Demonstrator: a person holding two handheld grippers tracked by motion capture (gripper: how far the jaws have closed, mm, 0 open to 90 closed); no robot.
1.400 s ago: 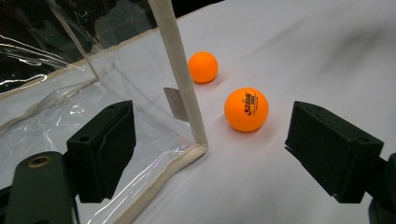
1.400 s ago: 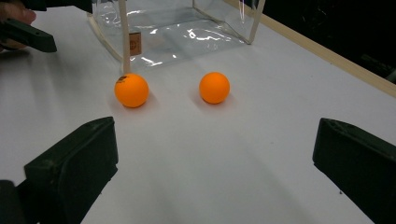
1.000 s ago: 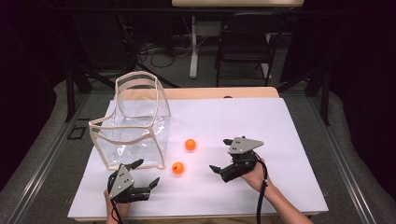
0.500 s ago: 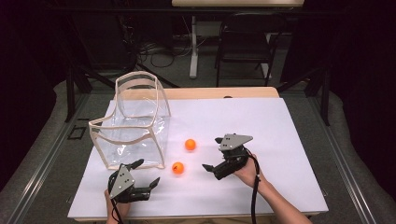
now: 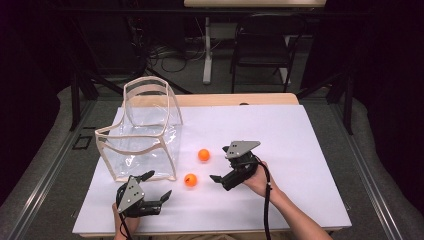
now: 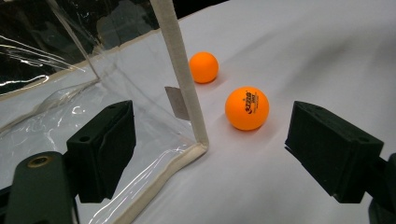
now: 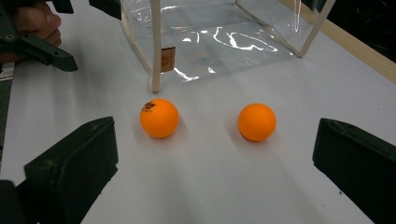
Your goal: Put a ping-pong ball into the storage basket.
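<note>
White sheeting covers the table (image 5: pixel 310 150), whose pale wooden edge shows along the far side; beyond it the room is dark, with a black chair (image 5: pixel 260 47) and loose cables on the floor; on the left part of the sheet stands a clear plastic bag (image 5: pixel 142 145), boxy in shape, its soft glossy walls edged with cream fabric binding and a handle loop arching over the top; nothing can be seen inside it, only glare and creases on the film; a small tag sits on its near corner seam.

Two smooth orange balls lie on the sheet just right of the bag, apart from each other; the printed ball (image 5: pixel 190 180) is the nearer to the person and carries dark lettering, clear in the left gripper view (image 6: pixel 247 108); the plain ball (image 5: pixel 203 155) lies farther back, matte and unmarked.

Low at the table's front, the left gripper (image 5: pixel 157 186) is spread wide and holds nothing; in its own view the bag's corner seam stands between its black padded jaws, the printed ball beyond them toward the right jaw; the right gripper (image 5: pixel 215 178) is likewise released and empty, pointing leftward just beside the printed ball without touching it; its own view shows both balls (image 7: pixel 159 117) (image 7: pixel 257 122) lying ahead of its parted jaws, within their span.
</note>
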